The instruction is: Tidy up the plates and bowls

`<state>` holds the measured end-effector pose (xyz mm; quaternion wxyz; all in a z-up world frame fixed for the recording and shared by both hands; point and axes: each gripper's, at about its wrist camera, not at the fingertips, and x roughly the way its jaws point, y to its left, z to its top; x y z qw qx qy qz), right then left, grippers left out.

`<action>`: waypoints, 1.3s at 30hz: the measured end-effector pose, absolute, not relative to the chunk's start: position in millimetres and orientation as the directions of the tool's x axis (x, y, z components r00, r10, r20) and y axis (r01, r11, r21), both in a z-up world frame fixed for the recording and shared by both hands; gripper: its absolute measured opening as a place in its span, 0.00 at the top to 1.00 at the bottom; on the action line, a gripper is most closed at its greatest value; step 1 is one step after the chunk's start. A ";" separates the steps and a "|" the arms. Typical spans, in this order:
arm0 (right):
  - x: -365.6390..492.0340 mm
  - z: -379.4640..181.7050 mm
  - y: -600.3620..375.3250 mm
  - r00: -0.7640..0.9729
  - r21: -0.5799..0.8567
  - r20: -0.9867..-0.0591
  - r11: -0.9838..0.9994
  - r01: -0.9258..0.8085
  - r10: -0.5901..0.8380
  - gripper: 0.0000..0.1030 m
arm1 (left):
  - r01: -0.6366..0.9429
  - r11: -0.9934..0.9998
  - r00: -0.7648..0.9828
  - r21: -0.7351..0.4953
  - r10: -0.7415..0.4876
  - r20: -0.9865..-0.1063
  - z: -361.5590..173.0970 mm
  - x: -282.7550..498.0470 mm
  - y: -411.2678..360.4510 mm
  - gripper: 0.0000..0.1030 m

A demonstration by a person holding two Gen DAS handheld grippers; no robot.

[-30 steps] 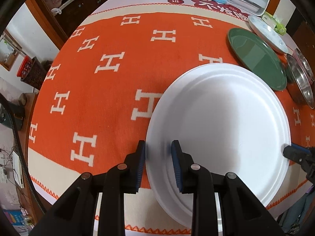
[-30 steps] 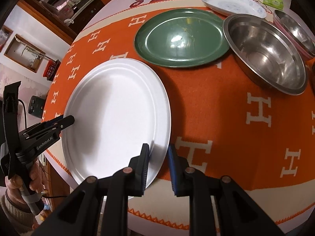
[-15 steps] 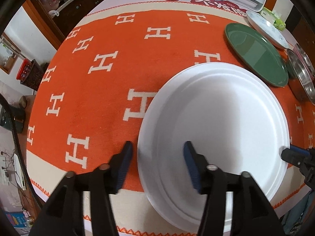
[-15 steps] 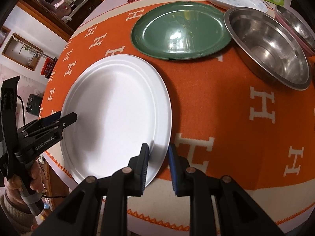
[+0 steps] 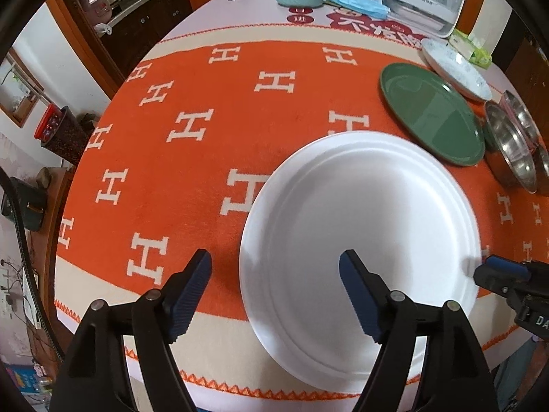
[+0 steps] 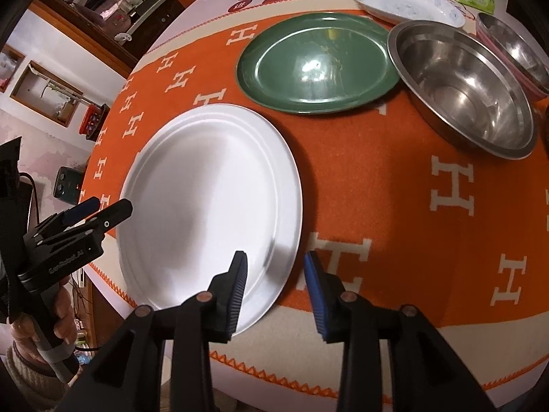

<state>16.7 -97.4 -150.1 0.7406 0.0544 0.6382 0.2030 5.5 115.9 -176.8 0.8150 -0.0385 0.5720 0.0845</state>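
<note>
An orange cloth (image 5: pixel 212 158) patterned with cream H shapes covers the table and carries everything else. On its near part lies the large white plate (image 5: pixel 360 219), flat on the cloth, its near rim close to the cloth's zigzag border. Just beyond it, to the far right, sits the green plate (image 6: pixel 315 65), apart from the white one by a narrow strip of cloth. To the right of the green plate stands a big steel bowl (image 6: pixel 466 86), with a second steel bowl (image 6: pixel 514 51) tucked behind it at the right edge. A white patterned dish (image 6: pixel 405 0) rests at the far side, past the green plate.

The left gripper (image 5: pixel 274 281) hangs over the white plate's left rim; its jaws have just been opening and now stand wide, the rim between them but neither pad pressing on it. The right gripper (image 6: pixel 274 285) straddles the plate's right rim; its jaws have also just been opening and stand moderately parted, both pads clear of the rim. A hand (image 6: pixel 37 329) grips the left gripper's handle at the lower left of the right wrist view.
</note>
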 end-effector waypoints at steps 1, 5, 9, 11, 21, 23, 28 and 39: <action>16.4 -148.5 -97.3 0.106 0.342 -0.922 0.910 -0.233 0.373 0.66 | -0.185 0.982 0.338 0.028 0.090 -0.937 -172.8 3.8 115.7 0.26; 15.4 -143.1 -97.5 0.119 0.340 -0.919 0.908 -0.244 0.376 0.66 | -0.189 0.982 0.363 0.010 0.079 -0.928 -159.3 -0.7 114.6 0.26; 14.5 -135.0 -99.9 0.139 0.332 -0.917 0.907 -0.259 0.375 0.66 | -0.183 0.983 0.402 -0.009 0.067 -0.913 -141.9 -4.5 109.2 0.26; 14.5 -130.0 -100.9 0.147 0.336 -0.913 0.905 -0.262 0.381 0.66 | -0.179 0.984 0.417 -0.016 0.061 -0.907 -135.2 -4.3 106.0 0.26; 22.3 -101.6 -113.3 0.214 0.340 -0.893 0.905 -0.256 0.396 0.66 | -0.105 0.988 0.530 -0.111 -0.039 -0.847 -84.4 6.7 96.3 0.26; 26.1 -96.3 -116.3 0.224 0.343 -0.890 0.906 -0.247 0.398 0.66 | -0.073 0.992 0.544 -0.103 -0.047 -0.838 -73.6 12.3 92.7 0.26; 42.0 -85.2 -124.8 0.242 0.354 -0.884 0.911 -0.210 0.399 0.66 | 0.034 0.997 0.537 -0.071 -0.078 -0.840 -47.1 43.3 83.0 0.26; 79.4 -106.1 -131.6 0.220 0.389 -0.891 0.918 -0.082 0.397 0.66 | 0.175 0.985 0.521 0.004 -0.089 -0.849 -38.8 147.7 61.7 0.26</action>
